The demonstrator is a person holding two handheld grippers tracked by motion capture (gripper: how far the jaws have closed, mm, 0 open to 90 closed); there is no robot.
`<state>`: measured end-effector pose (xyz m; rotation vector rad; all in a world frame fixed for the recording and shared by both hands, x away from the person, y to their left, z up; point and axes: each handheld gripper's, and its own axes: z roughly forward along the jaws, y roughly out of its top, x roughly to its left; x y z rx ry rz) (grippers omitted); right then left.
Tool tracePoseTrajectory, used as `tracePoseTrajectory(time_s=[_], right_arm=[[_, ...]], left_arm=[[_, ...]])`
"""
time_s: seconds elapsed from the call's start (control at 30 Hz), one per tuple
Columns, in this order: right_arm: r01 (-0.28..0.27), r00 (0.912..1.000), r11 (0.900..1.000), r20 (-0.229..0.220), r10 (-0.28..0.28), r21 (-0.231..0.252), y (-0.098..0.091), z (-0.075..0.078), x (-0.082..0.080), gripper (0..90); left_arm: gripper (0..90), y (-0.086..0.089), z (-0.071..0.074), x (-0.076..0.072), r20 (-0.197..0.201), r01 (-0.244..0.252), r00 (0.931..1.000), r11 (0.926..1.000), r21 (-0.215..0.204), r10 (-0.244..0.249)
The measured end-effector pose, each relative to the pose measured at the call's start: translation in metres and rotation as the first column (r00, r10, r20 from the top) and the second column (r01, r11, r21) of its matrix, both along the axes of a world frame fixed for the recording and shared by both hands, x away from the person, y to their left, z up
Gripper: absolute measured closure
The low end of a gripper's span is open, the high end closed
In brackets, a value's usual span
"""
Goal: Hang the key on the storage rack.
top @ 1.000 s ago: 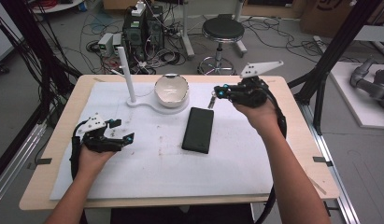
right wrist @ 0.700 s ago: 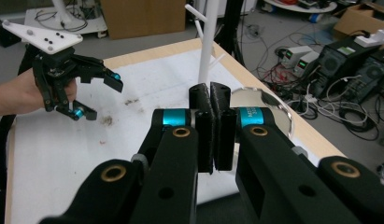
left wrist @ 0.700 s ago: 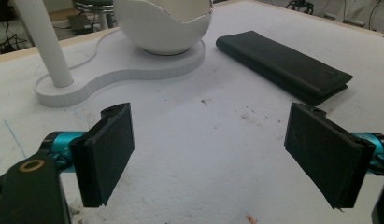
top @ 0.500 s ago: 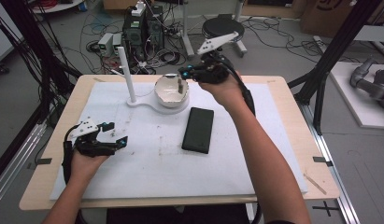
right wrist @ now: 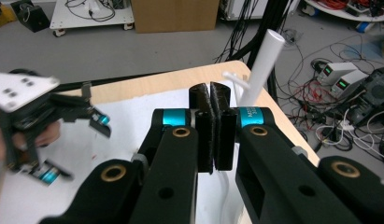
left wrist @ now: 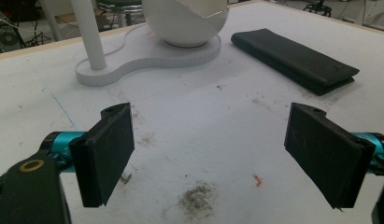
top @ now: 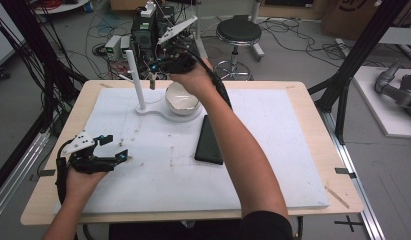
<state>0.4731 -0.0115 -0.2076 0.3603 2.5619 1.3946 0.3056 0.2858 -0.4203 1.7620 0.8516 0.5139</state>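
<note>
The right gripper [top: 152, 76], clenched on nothing, hovers beside the upright white plastic post [top: 135, 80]; the left gripper [top: 112, 148] rests released on the counter [top: 303, 150].

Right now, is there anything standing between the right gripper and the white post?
Nothing visible does. The right gripper, jaws shut, is beside the white post, apart from it, with only open air between them. The bowl sits lower and to the side, out of that gap.

right gripper [top: 152, 76] moved from bowl [top: 183, 98] to post [top: 135, 80]
</note>
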Motion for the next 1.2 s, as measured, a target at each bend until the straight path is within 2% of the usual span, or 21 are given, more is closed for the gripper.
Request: tracePoseTrajectory(time_s=[0.13,0.23,0.27,0.3,0.37,0.47,0.57,0.6,0.63,0.67,0.73,0.8,1.0,1.2], right_arm=[[-0.012,0.9998,0.9998,-0.013,0.012,-0.013,0.026,-0.007,0.01,90.0],[-0.02,0.9998,0.9994,0.003,0.02,-0.028,0.045,-0.013,0.015,90.0],[-0.016,0.9997,0.9994,-0.016,0.016,-0.032,0.05,-0.015,0.015,90.0],[-0.021,0.9998,0.9993,-0.002,0.021,-0.031,0.055,-0.017,0.018,90.0],[-0.01,0.9997,0.9992,-0.025,0.009,-0.039,0.063,-0.021,0.02,90.0],[0.015,0.9995,0.9983,-0.028,-0.017,-0.056,0.073,-0.026,0.027,90.0],[0.021,0.9995,0.9988,-0.021,-0.022,-0.045,0.078,-0.028,0.034,90.0],[0.03,0.9988,0.998,-0.037,-0.032,-0.056,0.081,-0.028,0.035,90.0],[0.035,0.999,0.9974,-0.026,-0.037,-0.062,0.082,-0.029,0.038,90.0],[0.041,0.9984,0.9972,-0.037,-0.043,-0.063,0.084,-0.03,0.039,90.0],[0.045,0.9986,0.9966,-0.026,-0.047,-0.069,0.084,-0.032,0.043,90.0],[0.061,0.9969,0.9956,-0.045,-0.064,-0.07,0.083,-0.034,0.045,90.0],[0.077,0.9948,0.996,-0.063,-0.08,-0.045,0.083,-0.039,0.051,90.0],[0.093,0.9933,0.9939,-0.063,-0.096,-0.059,0.086,-0.044,0.054,90.0]], left_arm=[[15.9,0.0,-0.001,0.001,0.0,0.004,1.0,1.0,0.0,-0.004],[16.0,-0.001,-0.001,0.002,-0.002,0.009,1.0,1.0,0.002,-0.009],[15.9,-0.002,-0.001,0.002,-0.002,0.01,0.9999,0.9999,0.003,-0.01],[15.9,-0.002,-0.001,0.002,0.0,0.012,0.9999,0.9999,0.004,-0.012],[15.9,-0.002,-0.001,0.002,0.0,0.012,0.9999,0.9999,0.004,-0.012],[16.0,-0.002,-0.001,0.002,0.0,0.012,0.9999,0.9999,0.003,-0.012],[15.9,-0.002,-0.001,0.002,0.0,0.011,0.9999,0.9999,0.006,-0.011],[15.9,-0.002,-0.001,0.002,-0.001,0.01,0.9999,0.9999,0.005,-0.01],[15.9,-0.002,-0.001,0.002,0.0,0.012,0.9999,0.9999,0.007,-0.012],[15.9,-0.003,-0.001,0.002,0.001,0.012,0.9999,0.9999,0.006,-0.012],[15.9,-0.003,-0.001,0.002,0.001,0.012,0.9999,0.9999,0.005,-0.012],[15.9,-0.003,-0.001,0.002,0.0,0.012,0.9999,0.9999,0.003,-0.012],[15.9,-0.004,-0.001,0.002,0.001,0.018,0.9998,0.9998,0.006,-0.018],[15.9,-0.004,-0.001,0.002,-0.002,0.019,0.9998,0.9998,0.01,-0.019]])
